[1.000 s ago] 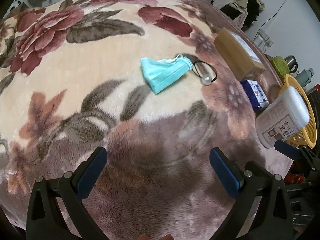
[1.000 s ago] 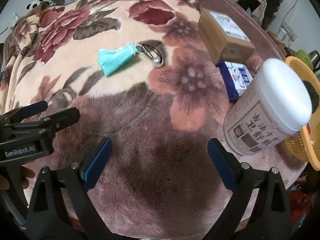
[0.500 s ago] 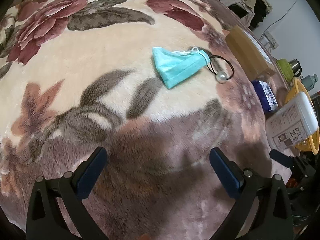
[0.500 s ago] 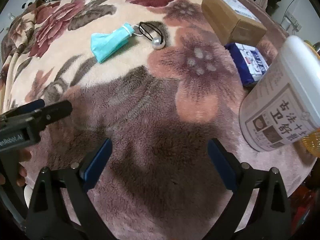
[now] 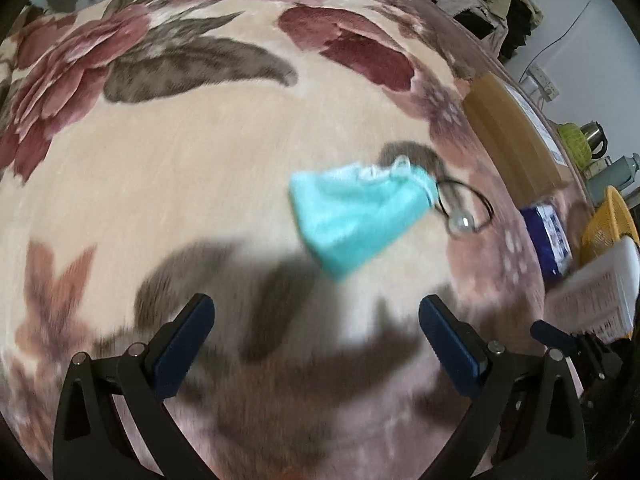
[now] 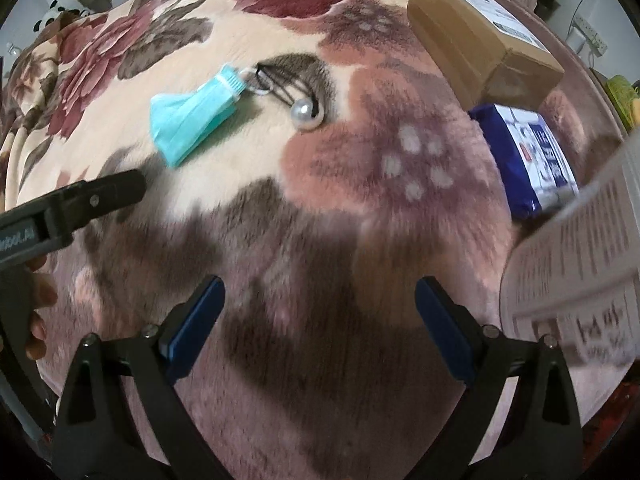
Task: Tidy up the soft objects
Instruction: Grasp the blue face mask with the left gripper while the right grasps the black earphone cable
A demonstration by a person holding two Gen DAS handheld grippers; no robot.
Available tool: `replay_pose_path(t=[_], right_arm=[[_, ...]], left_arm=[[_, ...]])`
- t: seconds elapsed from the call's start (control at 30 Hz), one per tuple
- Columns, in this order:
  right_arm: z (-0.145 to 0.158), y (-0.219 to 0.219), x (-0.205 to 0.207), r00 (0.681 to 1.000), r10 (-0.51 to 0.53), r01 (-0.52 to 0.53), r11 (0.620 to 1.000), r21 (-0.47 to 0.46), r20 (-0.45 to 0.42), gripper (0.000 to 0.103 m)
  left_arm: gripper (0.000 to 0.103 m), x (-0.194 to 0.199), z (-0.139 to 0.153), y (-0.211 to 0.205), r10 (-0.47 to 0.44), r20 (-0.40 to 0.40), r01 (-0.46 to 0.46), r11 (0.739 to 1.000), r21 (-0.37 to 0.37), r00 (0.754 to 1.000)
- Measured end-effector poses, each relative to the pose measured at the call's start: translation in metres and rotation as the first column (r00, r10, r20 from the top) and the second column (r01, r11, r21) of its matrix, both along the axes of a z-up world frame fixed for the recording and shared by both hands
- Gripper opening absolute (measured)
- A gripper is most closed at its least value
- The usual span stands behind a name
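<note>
Closer now, both tongs — left gripper (image 5: 316,312), right gripper (image 6: 320,296) — spread, empty; face mask (image 5: 352,220) and hair tie (image 6: 294,94) seemingly untouched — sorting unstarted.

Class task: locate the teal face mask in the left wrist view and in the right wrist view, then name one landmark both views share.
Left wrist: face mask right of centre, on the blanket.
Right wrist: face mask upper left.
Shared landmark: the pearl hair tie beside the mask's gathered end.
</note>
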State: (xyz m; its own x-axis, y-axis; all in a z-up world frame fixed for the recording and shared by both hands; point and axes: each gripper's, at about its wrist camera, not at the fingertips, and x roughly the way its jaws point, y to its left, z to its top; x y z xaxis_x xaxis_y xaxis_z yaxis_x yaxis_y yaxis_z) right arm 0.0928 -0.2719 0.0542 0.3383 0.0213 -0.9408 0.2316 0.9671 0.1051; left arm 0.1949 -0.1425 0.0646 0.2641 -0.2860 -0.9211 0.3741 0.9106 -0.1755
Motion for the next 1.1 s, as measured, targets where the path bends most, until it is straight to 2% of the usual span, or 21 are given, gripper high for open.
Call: replay_pose_path(t=[0.17,0.27,0.37,0.4,0.43,0.53,0.57,0.63,0.67,0.73,0.8,0.87,1.1], right_arm=[[-0.006,-0.009,0.020,1.000,-0.002,0.002,1.000,-0.006,0.011,0.097],[-0.007,-0.013,0.031,1.000,0.002,-0.002,1.000,-0.017,0.024,0.097],[-0.006,-0.017,0.045,0.999,0.011,-0.010,1.000,-0.004,0.042,0.097],[-0.005,-0.017,0.049,0.999,0.016,-0.016,1.000,0.001,0.051,0.095],[-0.004,-0.017,0.051,0.998,0.020,-0.020,1.000,0.002,0.059,0.095],[0.000,-0.016,0.061,0.994,0.029,-0.028,1.000,-0.007,0.102,0.095],[0.001,-0.015,0.065,0.993,0.032,-0.030,0.999,-0.012,0.116,0.092],[-0.001,-0.013,0.071,0.992,0.033,-0.031,0.999,-0.021,0.121,0.079],[-0.003,-0.013,0.076,0.993,0.033,-0.030,0.999,-0.026,0.115,0.071],[-0.007,-0.010,0.083,0.994,0.039,-0.035,0.999,-0.032,0.106,0.062],[-0.011,-0.008,0.088,0.994,0.045,-0.041,0.998,-0.051,0.096,0.040],[-0.013,-0.008,0.089,0.994,0.055,-0.049,0.997,-0.063,0.094,0.025],[-0.002,-0.002,0.069,0.990,0.071,-0.069,0.997,-0.027,0.118,0.025]], left_arm=[[0.102,0.027,-0.013,-0.029,-0.055,0.020,0.055,0.998,0.037,0.998],[0.094,0.035,-0.016,-0.038,-0.070,0.045,0.068,0.996,0.060,0.996],[0.082,0.042,-0.020,-0.039,-0.071,0.033,0.070,0.997,0.044,0.997],[0.072,0.043,-0.021,-0.038,-0.067,0.030,0.066,0.997,0.035,0.997],[0.057,0.045,-0.021,-0.036,-0.062,0.031,0.061,0.998,0.032,0.998],[0.044,0.046,-0.020,-0.030,-0.057,0.027,0.057,0.998,0.004,0.998],[0.042,0.045,-0.019,-0.029,-0.060,0.025,0.061,0.998,-0.003,0.998],[0.033,0.043,-0.016,-0.027,-0.068,0.034,0.068,0.998,-0.006,0.997],[0.031,0.041,-0.014,-0.025,-0.069,0.038,0.069,0.998,-0.009,0.997],[0.026,0.039,-0.011,-0.022,-0.072,0.038,0.072,0.997,-0.018,0.997],[0.023,0.036,-0.009,-0.019,-0.075,0.036,0.076,0.997,-0.023,0.997],[0.021,0.034,-0.009,-0.016,-0.076,0.032,0.077,0.997,-0.027,0.997],[0.014,0.020,-0.005,-0.007,-0.070,0.026,0.071,0.997,-0.042,0.997]])
